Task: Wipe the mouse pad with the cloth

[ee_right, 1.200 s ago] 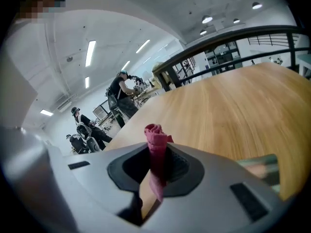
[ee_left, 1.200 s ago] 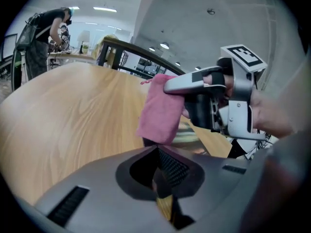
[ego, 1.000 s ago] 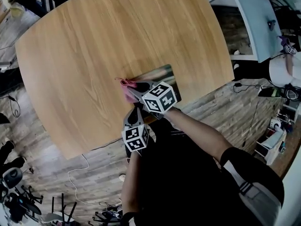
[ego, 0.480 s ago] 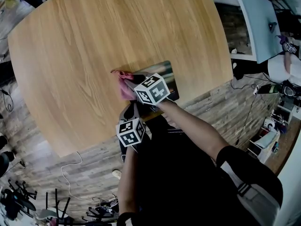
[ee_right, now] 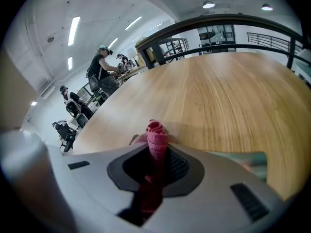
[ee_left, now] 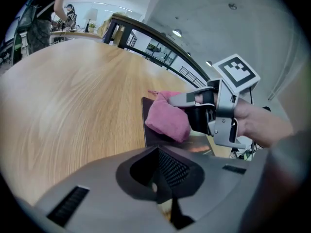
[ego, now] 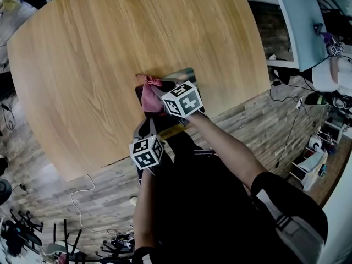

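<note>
A dark mouse pad [ego: 168,87] lies on the wooden table [ego: 99,54] close to its near edge. My right gripper [ego: 158,96] is shut on a pink cloth [ego: 149,97], which rests bunched on the pad's left part. In the right gripper view the cloth [ee_right: 156,132] stands up between the jaws of the right gripper [ee_right: 156,147]. My left gripper [ego: 149,127] sits at the pad's near edge with its jaws shut and nothing seen between them. From the left gripper [ee_left: 163,191] I see the cloth [ee_left: 167,119], the pad [ee_left: 153,132] and the right gripper [ee_left: 187,109].
The table's near edge [ego: 132,158] runs just under the left gripper. Below it are wood flooring and a white cable [ego: 82,199]. A pale desk [ego: 297,21] stands at the right. People [ee_right: 102,74] work at desks far beyond the table.
The right gripper has slid the cloth a little to the right, from the pad's left edge onto the pad. The left gripper has stayed at the near edge.
</note>
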Demonstrator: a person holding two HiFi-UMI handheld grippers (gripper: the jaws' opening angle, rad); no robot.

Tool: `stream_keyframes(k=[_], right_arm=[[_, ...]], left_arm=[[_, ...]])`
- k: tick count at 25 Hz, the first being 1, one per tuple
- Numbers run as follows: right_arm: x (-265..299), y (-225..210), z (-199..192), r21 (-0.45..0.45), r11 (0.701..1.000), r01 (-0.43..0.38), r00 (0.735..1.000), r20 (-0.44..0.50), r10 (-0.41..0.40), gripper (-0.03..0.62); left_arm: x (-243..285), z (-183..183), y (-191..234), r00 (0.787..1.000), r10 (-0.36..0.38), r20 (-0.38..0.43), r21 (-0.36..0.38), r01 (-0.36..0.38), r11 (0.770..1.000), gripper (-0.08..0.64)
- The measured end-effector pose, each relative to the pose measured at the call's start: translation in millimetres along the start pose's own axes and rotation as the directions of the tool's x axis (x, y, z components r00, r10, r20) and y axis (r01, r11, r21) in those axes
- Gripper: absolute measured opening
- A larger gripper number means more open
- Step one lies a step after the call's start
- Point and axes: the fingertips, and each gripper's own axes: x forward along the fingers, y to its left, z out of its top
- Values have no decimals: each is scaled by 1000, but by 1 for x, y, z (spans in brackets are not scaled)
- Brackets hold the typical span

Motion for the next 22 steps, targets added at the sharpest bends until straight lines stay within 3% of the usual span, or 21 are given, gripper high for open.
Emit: stream_keyframes(k=[11,22], right_arm=[[-47,-86,-11,78,988,136,990,31,-139,64],[-90,-155,-24,118,951,285,957,28,-290,63]], left_arm=[[2,3,3,1000,16,2,-3,-16,1000,23],[3,5,5,1000,19,0,3,-19,1000,23]])
